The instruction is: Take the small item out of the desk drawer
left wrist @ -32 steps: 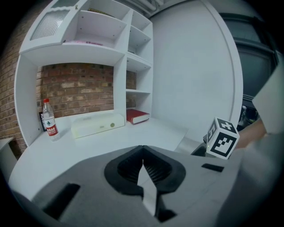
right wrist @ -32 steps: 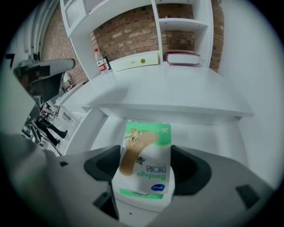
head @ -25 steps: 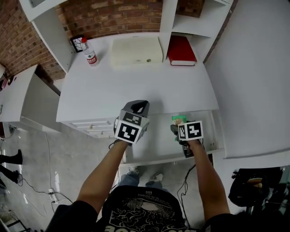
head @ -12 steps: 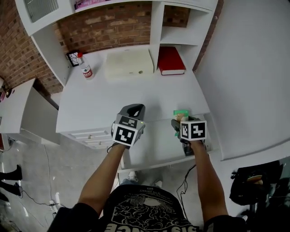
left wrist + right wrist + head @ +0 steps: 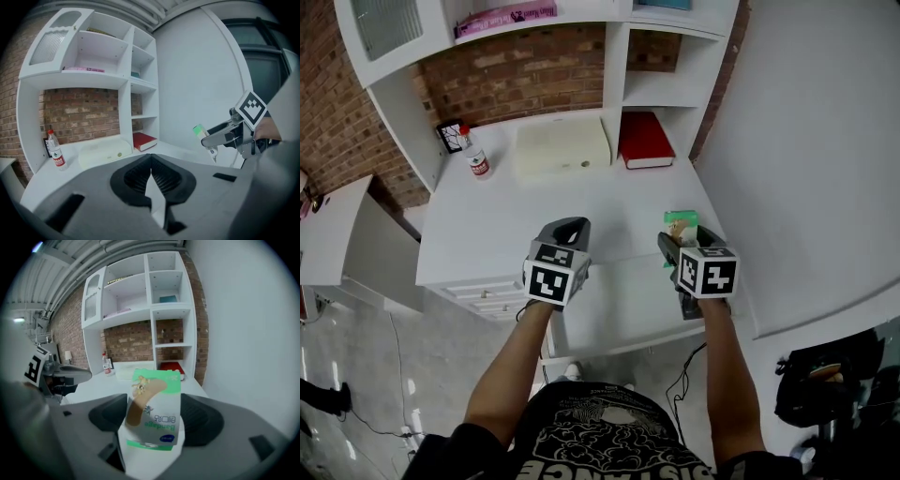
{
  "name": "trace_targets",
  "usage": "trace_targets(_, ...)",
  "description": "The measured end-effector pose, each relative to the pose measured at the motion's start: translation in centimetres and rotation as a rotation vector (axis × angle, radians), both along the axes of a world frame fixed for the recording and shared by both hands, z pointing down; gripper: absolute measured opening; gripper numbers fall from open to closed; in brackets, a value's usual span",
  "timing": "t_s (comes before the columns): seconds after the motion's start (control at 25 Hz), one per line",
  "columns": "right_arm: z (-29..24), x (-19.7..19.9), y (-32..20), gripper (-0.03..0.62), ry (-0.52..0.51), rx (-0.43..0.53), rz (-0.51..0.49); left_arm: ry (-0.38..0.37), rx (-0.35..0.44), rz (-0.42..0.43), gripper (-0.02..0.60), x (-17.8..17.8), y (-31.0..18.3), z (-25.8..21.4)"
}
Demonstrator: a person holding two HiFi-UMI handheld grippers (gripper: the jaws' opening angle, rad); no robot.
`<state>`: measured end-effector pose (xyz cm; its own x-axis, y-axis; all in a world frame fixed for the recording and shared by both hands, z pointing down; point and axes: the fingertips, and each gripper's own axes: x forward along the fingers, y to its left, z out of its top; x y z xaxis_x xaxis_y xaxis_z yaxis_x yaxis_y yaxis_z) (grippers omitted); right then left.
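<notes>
Head view first: both grippers hang over the white table (image 5: 525,211), just above the open drawer (image 5: 614,309). The right gripper (image 5: 677,236) has its jaws clamped on a small green and white plaster box (image 5: 681,224), which sits upright at their tips, clear of the drawer and over the table's front edge. The left gripper (image 5: 566,229) is beside it, well apart, with nothing in its jaws. Far ahead of both pairs of jaws, by the brick wall, stand a bottle (image 5: 475,159), a flat white case (image 5: 562,148) and a red book (image 5: 644,139).

Left gripper view: the left gripper (image 5: 151,160) has its jaws pressed together and empty. Off to their right, the right gripper (image 5: 216,137) carries the plaster box (image 5: 199,130). Ahead and left of the jaws are the bottle (image 5: 55,151), the white case (image 5: 101,154) and the red book (image 5: 144,139).

Right gripper view: the plaster box (image 5: 154,411) fills the middle, gripped on both sides by the jaws of the right gripper (image 5: 153,420), its printed face to the camera. The left gripper (image 5: 63,373) shows to the left of the jaws. Beyond them, the bottle (image 5: 107,364) and the red book (image 5: 169,366) rest under the shelves (image 5: 140,310).
</notes>
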<state>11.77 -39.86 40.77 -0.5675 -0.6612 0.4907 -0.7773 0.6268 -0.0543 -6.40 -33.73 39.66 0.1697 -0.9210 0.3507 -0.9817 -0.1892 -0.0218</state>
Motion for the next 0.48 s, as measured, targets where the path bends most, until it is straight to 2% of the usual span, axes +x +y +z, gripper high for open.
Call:
trace_targets(0.2, -3.3, -0.3, 0.4, 0.353, -0.051, 0.101, 0.011, -0.012, 0.031, -0.011, 0.008, -0.7, 0.2, -1.6)
trace_targets(0.48, -5.9, -1.7, 1.4, 0.353, -0.093, 0.180, 0.000, -0.028, 0.052, -0.025, 0.008, -1.6, 0.6, -2.9)
